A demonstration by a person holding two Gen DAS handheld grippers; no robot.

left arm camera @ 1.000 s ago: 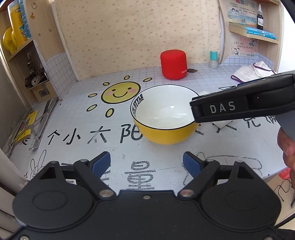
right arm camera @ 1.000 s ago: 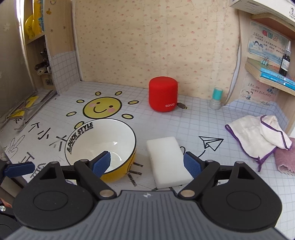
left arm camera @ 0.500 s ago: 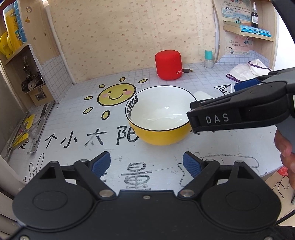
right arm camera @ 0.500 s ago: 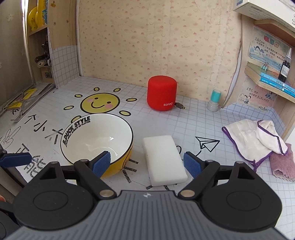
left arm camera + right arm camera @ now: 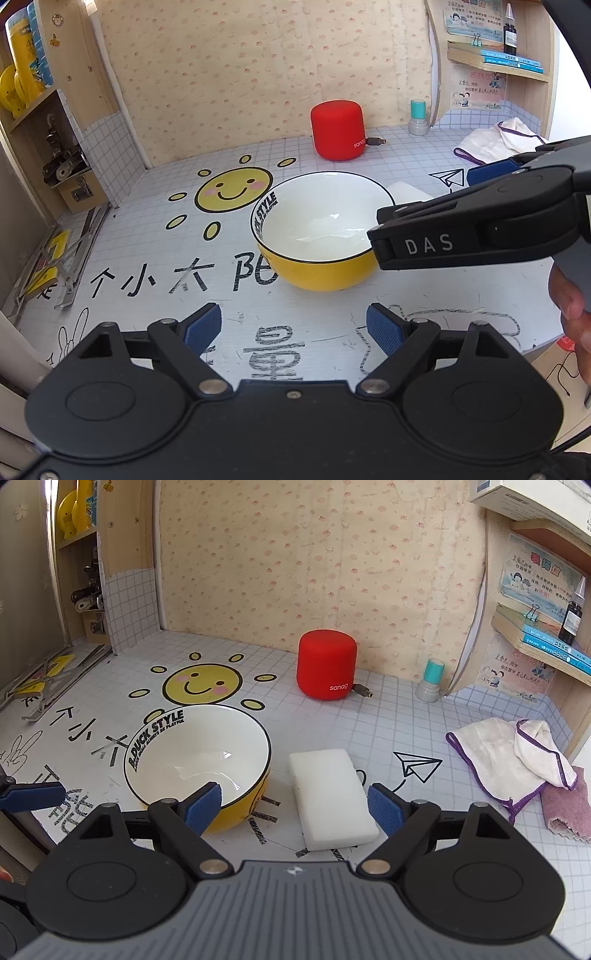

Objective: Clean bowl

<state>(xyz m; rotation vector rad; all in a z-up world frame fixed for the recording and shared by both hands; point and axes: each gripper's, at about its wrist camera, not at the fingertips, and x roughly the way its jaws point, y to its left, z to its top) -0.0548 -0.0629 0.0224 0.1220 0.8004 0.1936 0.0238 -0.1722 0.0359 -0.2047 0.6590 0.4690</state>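
Observation:
A yellow bowl (image 5: 321,236) with a white inside and a black rim stands upright on the printed table mat; it looks empty. In the right wrist view the same bowl (image 5: 199,753) sits left of a white sponge block (image 5: 328,794) that lies flat on the mat. My left gripper (image 5: 294,326) is open, low over the mat a short way in front of the bowl. My right gripper (image 5: 294,806) is open and hovers above the near end of the sponge, its left finger over the bowl's rim. From the left wrist view the right gripper's black body crosses in front of the bowl's right side.
A red cylindrical speaker (image 5: 327,668) stands behind the bowl near the wall. A white cloth with purple edging (image 5: 513,760) and a pink cloth (image 5: 565,801) lie at the right. A small teal-capped bottle (image 5: 430,679) stands by the right shelf. Metal tools lie at the far left (image 5: 55,258).
Both grippers have drawn back a little and risen, so the bowl and sponge sit slightly farther off. The right gripper's body has shifted right in the left wrist view. Both stay open.

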